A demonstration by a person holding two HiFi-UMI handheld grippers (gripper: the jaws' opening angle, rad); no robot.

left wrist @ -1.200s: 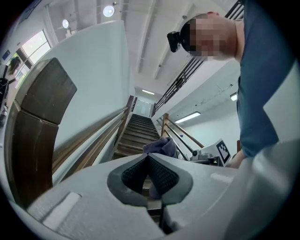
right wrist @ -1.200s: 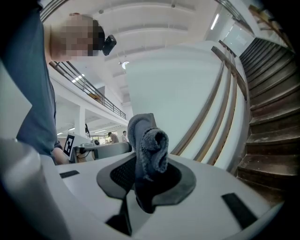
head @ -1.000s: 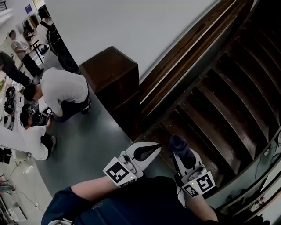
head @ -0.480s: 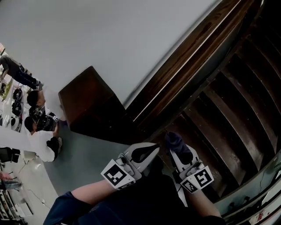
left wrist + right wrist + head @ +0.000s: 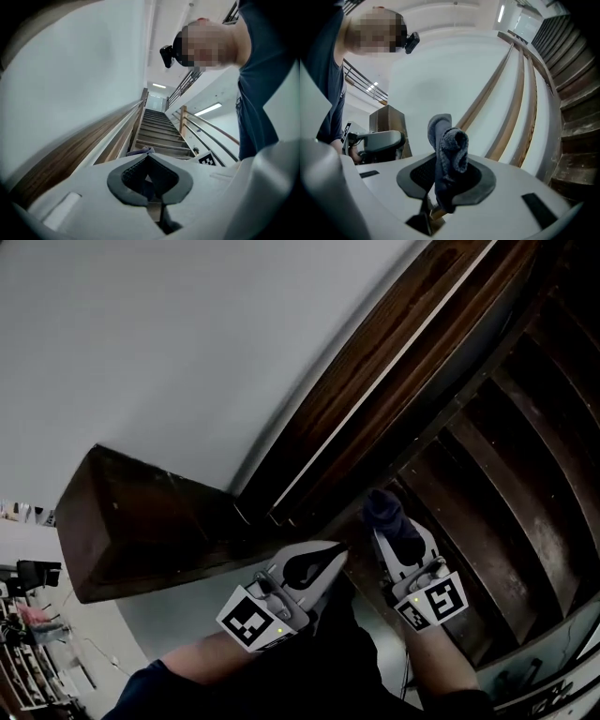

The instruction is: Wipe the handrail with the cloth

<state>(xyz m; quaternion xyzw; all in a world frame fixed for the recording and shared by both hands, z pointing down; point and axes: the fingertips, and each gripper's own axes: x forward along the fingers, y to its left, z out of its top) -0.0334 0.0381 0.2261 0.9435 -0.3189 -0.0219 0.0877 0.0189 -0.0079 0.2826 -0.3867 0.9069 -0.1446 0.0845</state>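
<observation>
The dark wooden handrail (image 5: 375, 381) runs diagonally up the white wall from a square wooden post (image 5: 141, 521). My right gripper (image 5: 388, 529) is shut on a dark blue cloth (image 5: 386, 514), a little below the rail's lower end. In the right gripper view the cloth (image 5: 449, 145) sticks up folded from the gripper (image 5: 445, 164), and the handrail (image 5: 520, 93) slants past to the right. My left gripper (image 5: 333, 559) is shut and empty, beside the right one. From the left gripper (image 5: 149, 158) I see the handrail (image 5: 70, 159) on the left and the cloth (image 5: 140, 151) just ahead.
Dark wooden stairs (image 5: 506, 456) climb to the right of the rail. A second railing with metal bars (image 5: 206, 133) lines the stairs' other side. Grey floor (image 5: 178, 615) lies below the post. The left gripper (image 5: 377, 140) shows beside the post (image 5: 389, 119) in the right gripper view.
The head view has swung toward the wall: the post slid left and the people on the floor left the picture. Both grippers stay shut and have come closer to the rail's lower end.
</observation>
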